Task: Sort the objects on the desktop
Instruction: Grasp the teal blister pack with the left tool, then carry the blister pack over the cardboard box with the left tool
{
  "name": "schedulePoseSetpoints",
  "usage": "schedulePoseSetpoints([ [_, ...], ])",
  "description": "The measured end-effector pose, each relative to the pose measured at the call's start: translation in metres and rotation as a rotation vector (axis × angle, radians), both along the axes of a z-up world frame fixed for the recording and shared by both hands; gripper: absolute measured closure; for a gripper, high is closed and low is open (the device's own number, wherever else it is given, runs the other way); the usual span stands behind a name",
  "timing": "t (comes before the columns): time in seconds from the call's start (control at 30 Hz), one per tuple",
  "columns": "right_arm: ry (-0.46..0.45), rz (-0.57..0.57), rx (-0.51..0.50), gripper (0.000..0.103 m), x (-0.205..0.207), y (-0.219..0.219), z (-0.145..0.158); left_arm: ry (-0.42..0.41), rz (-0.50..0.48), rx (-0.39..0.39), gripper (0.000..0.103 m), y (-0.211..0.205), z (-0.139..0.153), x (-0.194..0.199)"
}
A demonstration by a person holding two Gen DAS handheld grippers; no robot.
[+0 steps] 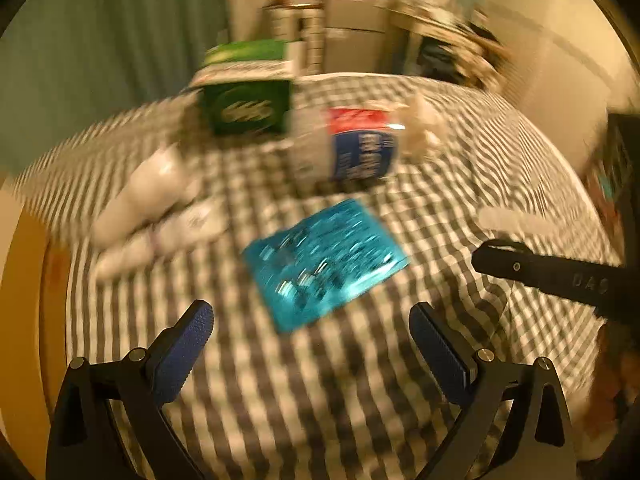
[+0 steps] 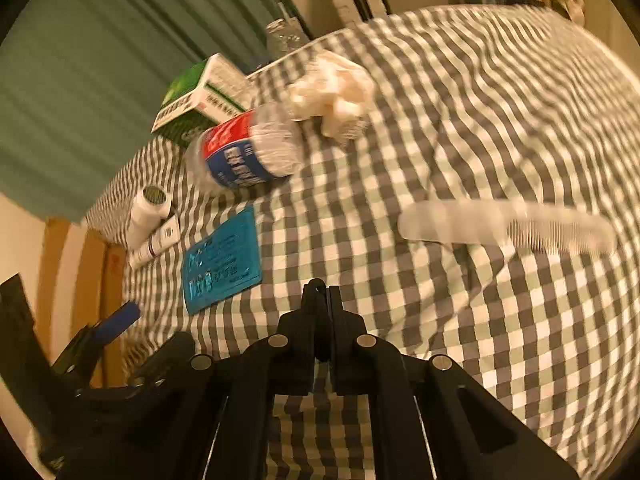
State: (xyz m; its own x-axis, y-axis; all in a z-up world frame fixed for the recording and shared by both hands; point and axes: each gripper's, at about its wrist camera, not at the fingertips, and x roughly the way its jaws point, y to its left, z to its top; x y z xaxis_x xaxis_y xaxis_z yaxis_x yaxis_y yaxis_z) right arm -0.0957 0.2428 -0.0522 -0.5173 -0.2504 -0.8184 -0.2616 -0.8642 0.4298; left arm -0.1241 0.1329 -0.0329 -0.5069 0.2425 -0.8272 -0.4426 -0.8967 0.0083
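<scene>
On the checkered cloth lie a blue foil packet (image 1: 325, 262) (image 2: 222, 258), a plastic bottle with a red and blue label (image 1: 352, 145) (image 2: 248, 148), a green box (image 1: 247, 94) (image 2: 200, 98), a white jar (image 1: 150, 194) (image 2: 149, 208) with a white tube (image 2: 156, 242) beside it, crumpled tissue (image 2: 334, 90) and a clear comb (image 2: 508, 226). My left gripper (image 1: 312, 332) is open above the cloth, just short of the blue packet. My right gripper (image 2: 326, 296) is shut and empty, to the right of the packet. Both views are motion-blurred.
The table's left edge drops to a brown box (image 2: 96, 280) below. A teal curtain (image 2: 100, 80) hangs behind. Furniture and clutter (image 1: 360, 20) stand beyond the far edge. The right gripper's arm (image 1: 560, 276) shows at the right of the left wrist view.
</scene>
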Motion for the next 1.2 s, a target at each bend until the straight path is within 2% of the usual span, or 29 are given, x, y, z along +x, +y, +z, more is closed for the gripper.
schedulePoseSetpoints([
  [0.1,0.004,0.000,-0.006,0.097,-0.004,0.001,0.004,0.070,-0.093,-0.106,0.002,0.017,-0.006,-0.012],
  [0.17,-0.003,0.009,0.027,0.097,-0.010,-0.006,0.005,0.054,-0.118,-0.159,0.002,0.022,-0.016,-0.025],
  [0.27,-0.007,0.040,0.045,0.097,-0.013,-0.015,0.004,-0.023,-0.154,-0.131,0.002,0.024,-0.030,-0.044],
  [0.33,-0.017,0.052,0.058,0.097,-0.017,-0.019,0.001,-0.071,-0.174,-0.074,0.000,0.022,-0.037,-0.053],
  [0.47,-0.039,0.049,0.047,0.097,-0.021,-0.019,-0.009,-0.081,-0.190,-0.058,0.000,0.022,-0.041,-0.057],
  [0.5,-0.044,0.043,0.044,0.097,-0.023,-0.018,-0.012,-0.078,-0.195,-0.061,0.003,0.022,-0.040,-0.056],
  [0.6,-0.052,0.022,0.032,0.097,-0.021,-0.013,-0.015,-0.070,-0.222,-0.038,0.021,0.022,-0.034,-0.049],
  [0.67,-0.052,0.020,0.036,0.097,-0.021,-0.012,-0.015,-0.069,-0.232,-0.041,0.027,0.022,-0.031,-0.043],
  [0.77,-0.045,0.022,0.050,0.097,-0.018,-0.011,-0.012,-0.068,-0.210,-0.026,0.029,0.020,-0.027,-0.035],
  [0.93,-0.025,0.025,0.044,0.097,-0.014,-0.017,-0.004,-0.127,-0.101,0.069,0.031,-0.005,-0.016,-0.014],
  [1.1,0.014,0.063,0.163,0.097,0.008,-0.030,0.023,-0.110,-0.012,0.090,0.031,-0.032,0.003,0.027],
  [1.2,0.053,0.098,0.234,0.097,0.017,-0.047,0.042,-0.079,0.036,0.129,0.031,-0.047,0.026,0.042],
])
